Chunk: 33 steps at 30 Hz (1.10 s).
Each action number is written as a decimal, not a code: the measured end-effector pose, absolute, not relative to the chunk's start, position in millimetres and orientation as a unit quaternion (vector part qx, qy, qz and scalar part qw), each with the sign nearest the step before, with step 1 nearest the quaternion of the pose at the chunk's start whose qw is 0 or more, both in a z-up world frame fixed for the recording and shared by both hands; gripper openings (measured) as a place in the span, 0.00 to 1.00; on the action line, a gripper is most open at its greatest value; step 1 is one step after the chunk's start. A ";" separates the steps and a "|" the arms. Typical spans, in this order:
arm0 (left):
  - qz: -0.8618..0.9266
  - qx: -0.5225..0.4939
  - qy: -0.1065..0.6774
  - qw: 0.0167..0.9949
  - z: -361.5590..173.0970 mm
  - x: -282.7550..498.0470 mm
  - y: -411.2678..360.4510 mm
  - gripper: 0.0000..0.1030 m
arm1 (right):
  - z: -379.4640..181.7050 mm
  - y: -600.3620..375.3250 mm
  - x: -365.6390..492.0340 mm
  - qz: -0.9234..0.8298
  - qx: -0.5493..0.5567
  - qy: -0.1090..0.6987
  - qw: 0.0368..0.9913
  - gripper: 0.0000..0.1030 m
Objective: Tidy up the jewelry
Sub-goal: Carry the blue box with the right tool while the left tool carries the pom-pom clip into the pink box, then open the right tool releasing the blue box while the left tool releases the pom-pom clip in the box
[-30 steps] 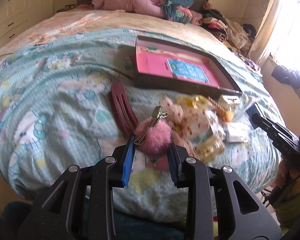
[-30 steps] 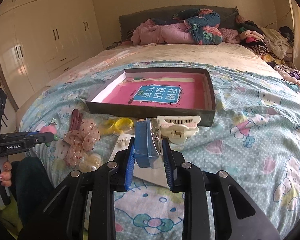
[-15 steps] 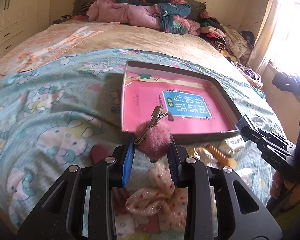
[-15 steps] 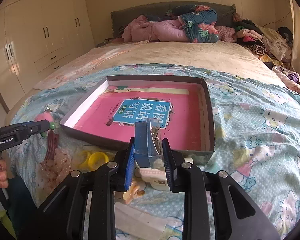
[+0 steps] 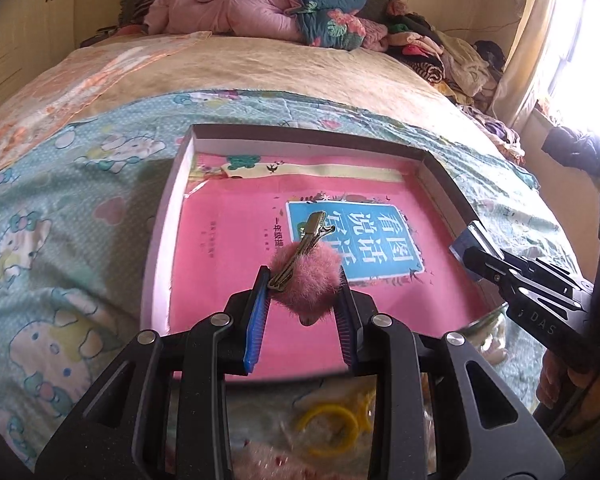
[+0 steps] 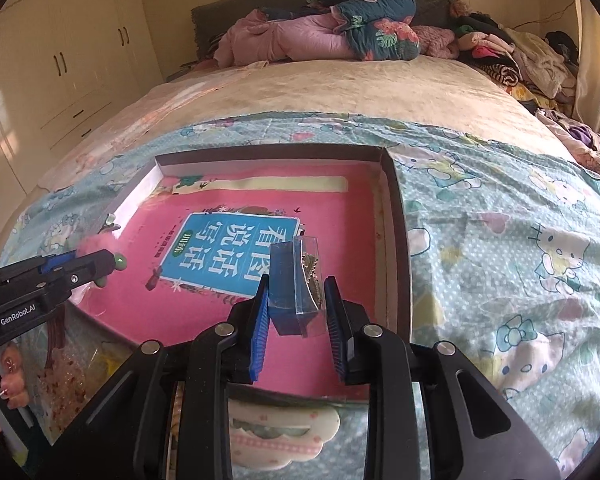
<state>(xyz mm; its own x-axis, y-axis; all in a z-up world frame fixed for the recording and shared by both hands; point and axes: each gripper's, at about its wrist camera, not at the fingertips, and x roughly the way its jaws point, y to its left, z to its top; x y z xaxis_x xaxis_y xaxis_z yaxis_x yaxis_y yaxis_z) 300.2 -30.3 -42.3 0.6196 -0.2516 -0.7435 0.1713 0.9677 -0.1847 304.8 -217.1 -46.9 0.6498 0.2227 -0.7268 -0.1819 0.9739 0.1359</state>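
Jewelry pieces hang over a shallow cardboard tray on a bed as a person carries one in each handheld gripper. Clamped between the blue pads of the left gripper is a fluffy pink pom-pom hair clip, its brass clip bar angled up and toward the far right. The right gripper is closed on a small clear packet with a blue card backing, held upright, a glint of metal showing inside it.

Both tools point steeply down and sit over the near half of the tray, whose floor is lined with a pink book cover. The pom-pom clip is over the near-left part of the tray floor, the packet over the near-right part, with the two tools side by side and well apart. Each item appears to be directly above open tray floor, so the coming move looks like a short descent and a release, not a reach across.

Outside the tray, on the cartoon-cat bedspread at the near edge, lie a yellow ring and a cream hair claw, apparently awaiting their turn.
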 end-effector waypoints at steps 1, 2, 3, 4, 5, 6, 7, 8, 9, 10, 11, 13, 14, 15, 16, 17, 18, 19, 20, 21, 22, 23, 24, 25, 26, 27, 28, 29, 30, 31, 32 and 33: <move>-0.119 -0.047 0.421 0.898 -44.3 303.2 -33.0 0.22 | -48.7 -217.7 308.6 0.108 0.025 0.406 0.907 0.24; -0.120 -0.045 0.422 0.898 -45.5 306.2 -34.4 0.22 | -50.3 -218.4 311.8 0.106 0.027 0.408 0.906 0.24; -0.122 -0.044 0.423 0.897 -47.1 309.3 -36.8 0.22 | -51.6 -218.6 315.2 0.105 0.028 0.410 0.906 0.24; -0.122 -0.044 0.425 0.896 -48.9 312.0 -38.0 0.22 | -53.2 -219.0 318.3 0.102 0.029 0.412 0.905 0.24; -0.121 -0.043 0.427 0.895 -50.9 314.6 -38.9 0.22 | -54.8 -219.2 320.6 0.100 0.029 0.414 0.904 0.24; -0.120 -0.043 0.429 0.894 -52.9 317.2 -38.9 0.22 | -56.6 -219.8 323.1 0.098 0.031 0.416 0.904 0.24; -0.120 -0.044 0.430 0.894 -54.8 319.2 -38.1 0.22 | -58.1 -220.4 324.7 0.096 0.033 0.418 0.903 0.24; -0.120 -0.046 0.432 0.893 -57.0 321.1 -37.5 0.23 | -59.6 -220.9 326.2 0.096 0.034 0.420 0.902 0.25; -0.118 -0.047 0.434 0.892 -58.4 322.9 -37.2 0.23 | -60.7 -220.6 326.8 0.095 0.034 0.421 0.901 0.25; -0.118 -0.048 0.435 0.891 -60.2 324.1 -36.3 0.23 | -62.0 -220.5 327.7 0.094 0.034 0.422 0.901 0.25; -0.118 -0.050 0.437 0.890 -61.6 324.9 -35.8 0.23 | -63.0 -220.8 328.0 0.094 0.035 0.423 0.901 0.25; -0.117 -0.050 0.438 0.890 -63.9 326.0 -35.0 0.23 | -64.1 -220.7 328.1 0.095 0.035 0.424 0.900 0.25; -0.117 -0.050 0.439 0.890 -64.5 326.5 -34.8 0.23 | -64.3 -220.8 328.1 0.095 0.036 0.423 0.900 0.28; -0.118 -0.051 0.439 0.889 -65.6 326.7 -33.9 0.23 | -63.8 -221.3 328.0 0.096 0.038 0.421 0.901 0.31; -0.118 -0.052 0.439 0.889 -66.4 326.7 -32.9 0.23 | -62.8 -221.7 327.1 0.096 0.040 0.417 0.903 0.38; -0.116 -0.052 0.440 0.889 -67.2 326.6 -32.5 0.25 | -61.6 -222.3 325.5 0.096 0.042 0.413 0.904 0.44; -0.115 -0.052 0.439 0.889 -67.9 326.2 -31.8 0.27 | -60.2 -222.7 323.7 0.095 0.043 0.410 0.906 0.45; -0.115 -0.054 0.438 0.890 -68.2 325.4 -30.8 0.28 | -58.8 -222.8 322.2 0.095 0.043 0.406 0.908 0.47; -0.115 -0.055 0.437 0.890 -67.9 324.9 -30.3 0.32 | -57.2 -222.9 320.0 0.096 0.043 0.402 0.909 0.50; -0.116 -0.057 0.434 0.892 -66.7 323.1 -29.4 0.36 | -55.7 -223.4 317.6 0.097 0.045 0.399 0.911 0.52; -0.117 -0.058 0.430 0.893 -65.3 320.6 -29.2 0.39 | -53.9 -223.8 314.4 0.097 0.046 0.396 0.912 0.58; -0.117 -0.058 0.427 0.895 -63.4 318.5 -28.9 0.45 | -52.3 -224.4 310.8 0.096 0.046 0.392 0.914 0.61; -0.118 -0.059 0.420 0.898 -60.4 315.4 -27.7 0.50 | -50.4 -224.8 306.9 0.096 0.046 0.388 0.915 0.62; -0.118 -0.059 0.416 0.899 -58.6 313.8 -27.1 0.52 | -48.5 -224.9 302.8 0.097 0.046 0.385 0.917 0.64; -0.120 -0.060 0.412 0.901 -56.6 311.2 -26.3 0.57 | -46.6 -224.9 298.6 0.097 0.045 0.381 0.918 0.66; -0.121 -0.061 0.407 0.903 -54.1 307.7 -25.2 0.61 | -44.7 -224.7 293.9 0.096 0.043 0.378 0.920 0.67; -0.118 -0.062 0.403 0.905 -52.0 304.7 -24.3 0.63 | -42.8 -224.6 289.6 0.096 0.043 0.374 0.921 0.69; -0.118 -0.063 0.400 0.907 -50.2 301.5 -23.2 0.65 | -40.9 -225.0 285.2 0.097 0.043 0.371 0.923 0.71; -0.118 -0.066 0.395 0.909 -48.0 297.0 -21.9 0.69 | -39.1 -225.3 280.3 0.098 0.041 0.368 0.924 0.72; -0.119 -0.067 0.392 0.910 -46.6 293.0 -21.1 0.71 | -37.3 -225.8 275.6 0.099 0.040 0.365 0.925 0.72; -0.119 -0.068 0.387 0.912 -44.5 289.0 -20.3 0.77 | -35.6 -226.1 270.7 0.100 0.038 0.363 0.926 0.72; -0.119 -0.069 0.381 0.914 -41.4 283.9 -19.7 0.78 | -34.3 -225.5 266.0 0.101 0.037 0.361 0.926 0.72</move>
